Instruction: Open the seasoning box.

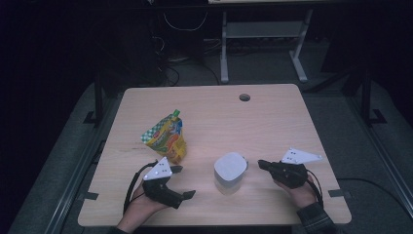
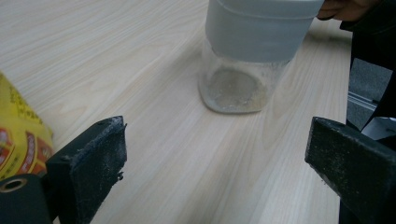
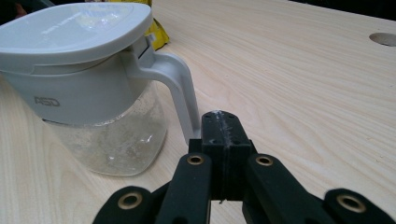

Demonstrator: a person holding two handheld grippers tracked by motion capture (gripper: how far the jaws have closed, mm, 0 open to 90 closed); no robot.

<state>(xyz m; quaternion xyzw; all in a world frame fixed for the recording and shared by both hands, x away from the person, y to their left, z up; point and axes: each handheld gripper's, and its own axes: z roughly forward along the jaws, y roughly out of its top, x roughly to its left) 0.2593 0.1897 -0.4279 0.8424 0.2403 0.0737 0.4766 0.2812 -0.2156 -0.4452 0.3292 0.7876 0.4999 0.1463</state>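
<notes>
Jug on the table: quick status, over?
Left gripper open, empty, facing jug. Right gripper shut, empty, tips beside the handle. Pouch off to the left, clear.

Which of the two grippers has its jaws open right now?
The left gripper: its jaws stand wide apart with bare table between them. The right gripper has its jaws pressed together, empty.

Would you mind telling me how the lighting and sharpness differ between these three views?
High view: dim, with dark surroundings, table lit, slightly soft. Left gripper view: bright and even, the jar casting a soft shadow, the pouch blurred at the edge. Right gripper view: bright, with glare on the jar's lid.
</notes>
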